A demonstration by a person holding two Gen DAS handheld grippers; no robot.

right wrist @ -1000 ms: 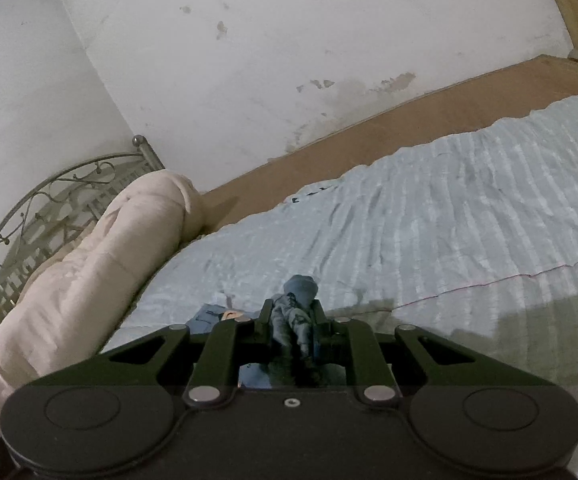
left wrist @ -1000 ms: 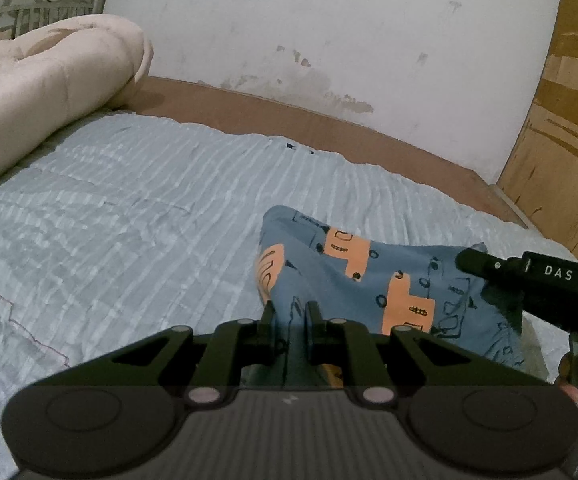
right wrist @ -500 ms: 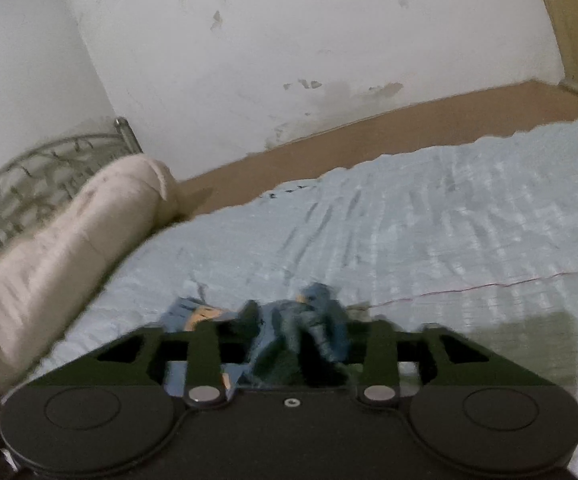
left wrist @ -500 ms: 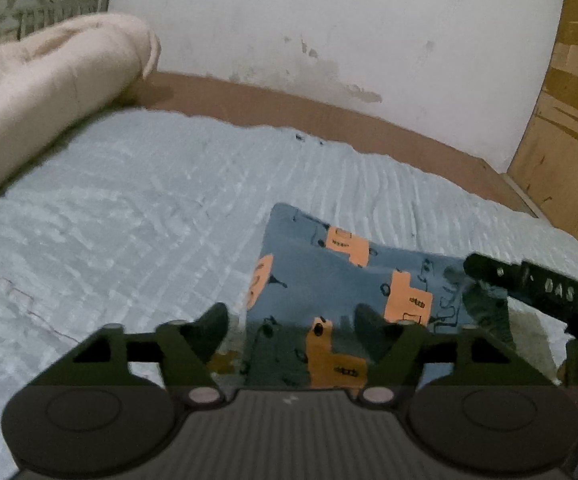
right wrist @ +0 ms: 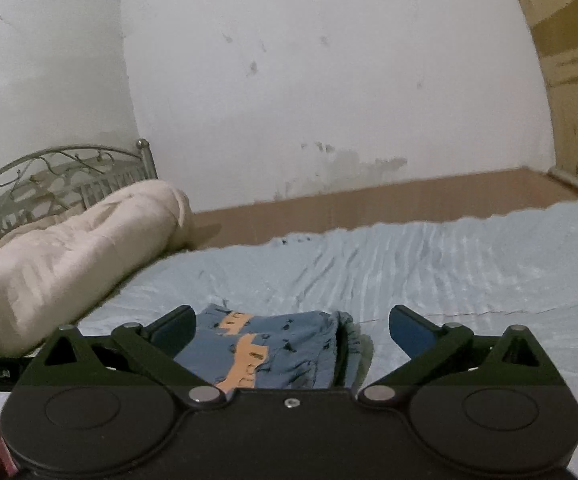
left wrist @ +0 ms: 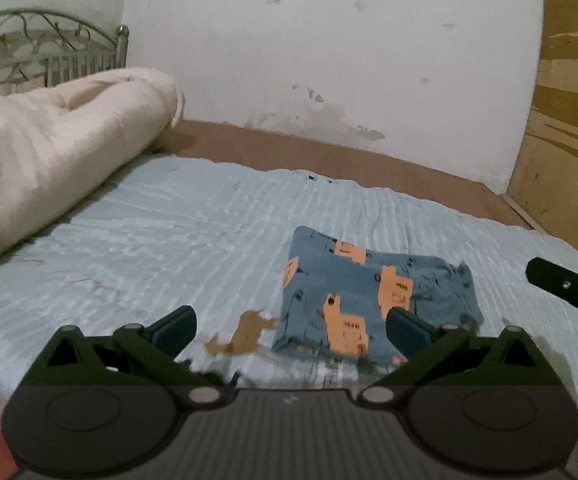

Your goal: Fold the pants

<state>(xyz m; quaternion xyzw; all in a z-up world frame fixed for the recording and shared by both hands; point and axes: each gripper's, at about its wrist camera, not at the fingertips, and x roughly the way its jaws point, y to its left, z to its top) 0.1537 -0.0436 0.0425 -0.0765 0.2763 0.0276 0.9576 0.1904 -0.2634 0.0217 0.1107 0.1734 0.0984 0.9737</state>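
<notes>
with both tongs spread wide and gripping nothing, left tongs and right tongs hover just above the near edge of the pants. pants folded into a compact blue-and-orange rectangle, lying flat on the light blue bed sheet. rolled cream blanket well apart at left, by the metal headboard.

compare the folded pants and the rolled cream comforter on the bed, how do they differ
The pants are blue with orange prints; the comforter is plain cream. The pants lie as a small flat folded rectangle, while the comforter is a large bulky roll. The pants sit mid-bed; the comforter lies by the metal headboard. Both rest on the light blue sheet.
</notes>
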